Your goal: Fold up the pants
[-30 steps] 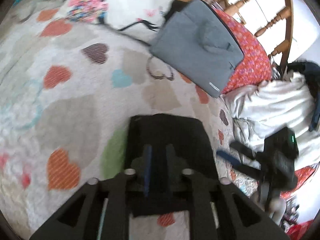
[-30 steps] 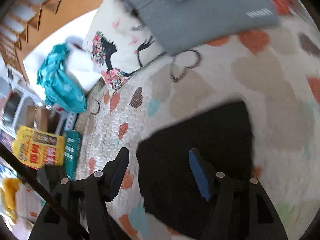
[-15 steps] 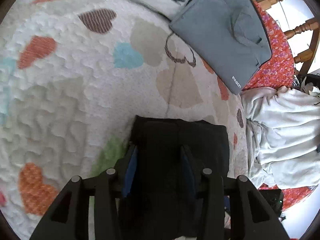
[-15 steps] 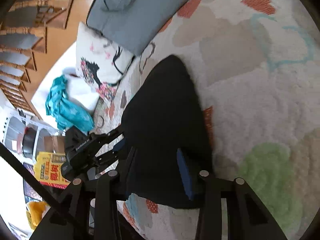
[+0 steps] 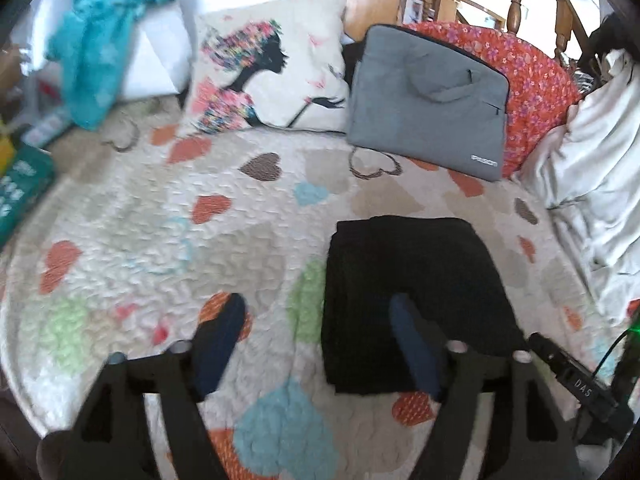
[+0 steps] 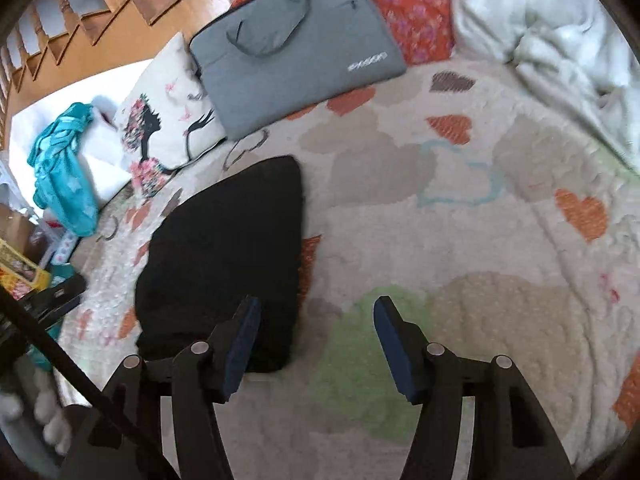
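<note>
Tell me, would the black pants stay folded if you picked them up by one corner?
Probably not. The pants are soft cloth lying in loose layers on the quilt, so they would likely droop and unfold. They look light, and should slide rather than roll if pushed.

Bright daylight, blown-out top corners, motion blur, fisheye-warped edges

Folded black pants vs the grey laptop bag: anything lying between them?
Nothing lies there. In the left wrist view, only bare heart-print quilt separates the folded black pants from the grey laptop bag; the right wrist view agrees.
</note>
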{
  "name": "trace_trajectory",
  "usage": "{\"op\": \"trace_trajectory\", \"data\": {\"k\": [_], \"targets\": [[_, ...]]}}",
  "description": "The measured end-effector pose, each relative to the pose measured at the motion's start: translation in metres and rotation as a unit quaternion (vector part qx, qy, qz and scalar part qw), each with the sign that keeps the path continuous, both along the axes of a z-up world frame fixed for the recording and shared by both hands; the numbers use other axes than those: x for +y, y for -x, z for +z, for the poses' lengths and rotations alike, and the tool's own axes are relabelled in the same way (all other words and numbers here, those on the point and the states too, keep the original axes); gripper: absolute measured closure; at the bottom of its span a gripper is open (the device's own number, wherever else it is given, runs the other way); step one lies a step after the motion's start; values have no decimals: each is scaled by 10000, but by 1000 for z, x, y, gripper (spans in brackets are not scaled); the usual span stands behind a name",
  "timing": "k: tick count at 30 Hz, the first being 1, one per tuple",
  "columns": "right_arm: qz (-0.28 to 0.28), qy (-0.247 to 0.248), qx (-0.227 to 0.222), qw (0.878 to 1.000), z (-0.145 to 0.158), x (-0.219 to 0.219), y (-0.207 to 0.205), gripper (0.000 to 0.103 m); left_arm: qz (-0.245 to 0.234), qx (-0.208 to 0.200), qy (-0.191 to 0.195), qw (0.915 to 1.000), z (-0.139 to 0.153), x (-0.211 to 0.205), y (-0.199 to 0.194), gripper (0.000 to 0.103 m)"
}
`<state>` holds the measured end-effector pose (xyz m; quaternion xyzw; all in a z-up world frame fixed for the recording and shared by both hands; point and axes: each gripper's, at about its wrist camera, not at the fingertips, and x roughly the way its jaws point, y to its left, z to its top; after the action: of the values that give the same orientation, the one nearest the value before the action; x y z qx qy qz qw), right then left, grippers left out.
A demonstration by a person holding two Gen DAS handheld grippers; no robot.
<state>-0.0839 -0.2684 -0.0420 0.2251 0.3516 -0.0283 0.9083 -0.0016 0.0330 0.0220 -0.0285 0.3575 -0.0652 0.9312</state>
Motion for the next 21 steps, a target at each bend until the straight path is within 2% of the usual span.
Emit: {"op": "trace_trajectory", "data": {"k": [4,7,12,21], "targets": [[-117,285,-4,9995,-4,-2,11,39,4,184,-364,9992,-11,-15,8,25],[-220,228,-76,9995,-1,-6,16,38,-42,372,-582,9976,-20,-26,13,25],[-290,190,-150,9993,3,-9,19,35,-169,348,-888,9953,-24,-44,26,25],[-199,270,-75,9994,-1,0,16,34,-314,212,-955,9947,-17,-53,33,25]]}}
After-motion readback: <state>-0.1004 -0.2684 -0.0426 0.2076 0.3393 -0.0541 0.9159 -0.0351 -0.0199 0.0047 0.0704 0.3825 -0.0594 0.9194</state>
